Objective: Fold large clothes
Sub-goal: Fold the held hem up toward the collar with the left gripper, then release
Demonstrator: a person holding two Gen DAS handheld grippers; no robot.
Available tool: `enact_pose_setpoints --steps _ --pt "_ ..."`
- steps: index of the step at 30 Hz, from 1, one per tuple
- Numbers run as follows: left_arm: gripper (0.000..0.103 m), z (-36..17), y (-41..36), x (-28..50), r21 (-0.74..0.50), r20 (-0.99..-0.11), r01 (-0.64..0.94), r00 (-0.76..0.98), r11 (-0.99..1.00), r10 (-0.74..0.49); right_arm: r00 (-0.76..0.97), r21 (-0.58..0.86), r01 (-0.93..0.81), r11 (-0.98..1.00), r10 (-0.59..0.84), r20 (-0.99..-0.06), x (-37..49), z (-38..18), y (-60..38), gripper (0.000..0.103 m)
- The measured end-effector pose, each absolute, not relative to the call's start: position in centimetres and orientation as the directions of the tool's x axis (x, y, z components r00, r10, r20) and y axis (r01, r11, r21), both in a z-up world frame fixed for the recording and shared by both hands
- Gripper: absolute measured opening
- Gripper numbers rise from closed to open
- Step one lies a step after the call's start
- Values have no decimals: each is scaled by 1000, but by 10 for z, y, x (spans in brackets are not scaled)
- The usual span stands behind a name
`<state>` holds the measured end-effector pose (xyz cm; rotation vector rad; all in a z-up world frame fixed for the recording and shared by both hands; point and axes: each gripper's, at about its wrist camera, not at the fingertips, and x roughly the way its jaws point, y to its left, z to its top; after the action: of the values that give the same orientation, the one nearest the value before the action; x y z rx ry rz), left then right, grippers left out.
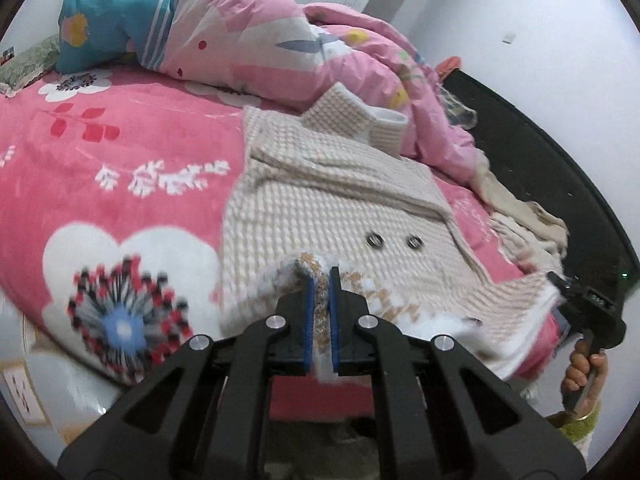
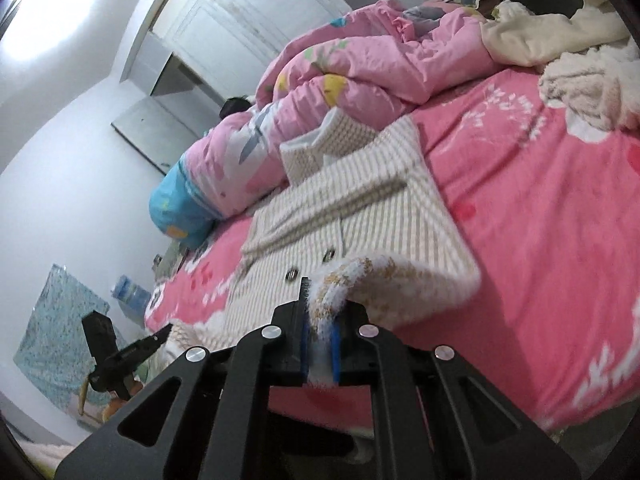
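A beige waffle-knit cardigan point(image 1: 320, 200) with two metal buttons lies on the pink bed, collar toward the heaped quilt. My left gripper point(image 1: 322, 276) is shut on its near hem, and the fleecy white lining shows between the blue pads. The right gripper point(image 1: 576, 304), held by a hand, grips the same hem further right. In the right wrist view the cardigan point(image 2: 360, 208) stretches away from me, and my right gripper point(image 2: 322, 300) is shut on the lifted hem corner. The left gripper point(image 2: 160, 336) shows at the lower left edge of the garment.
A pink floral bedspread point(image 1: 120, 168) covers the bed. A pink and blue quilt point(image 1: 224, 32) is piled at the far side. Cream clothes point(image 2: 560, 40) lie in a heap beyond the cardigan. A black headboard point(image 1: 560, 168) edges the bed. White doors point(image 2: 248, 20) stand behind.
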<state>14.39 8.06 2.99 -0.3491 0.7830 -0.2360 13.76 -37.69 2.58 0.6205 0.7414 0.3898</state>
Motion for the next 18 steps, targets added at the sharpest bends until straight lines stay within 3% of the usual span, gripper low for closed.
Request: enact_pose_setpoints --steps 7,15,17,18 --pt "7 8 88 229 -361 -705 16 650 932 -284 671 625 -35 780 481 -564 225 -1 -376 8" --pt "14 -39 99 274 -392 -766 -60 574 918 -289 541 648 111 754 501 -675 302 -84 -380 12" --pt "18 -40 102 273 -413 -755 -56 580 909 -307 534 664 111 740 519 -668 303 -90 -381 15" --pt "28 -38 102 271 -415 -749 -55 587 908 -307 536 670 103 736 526 -660 302 -88 -382 21"
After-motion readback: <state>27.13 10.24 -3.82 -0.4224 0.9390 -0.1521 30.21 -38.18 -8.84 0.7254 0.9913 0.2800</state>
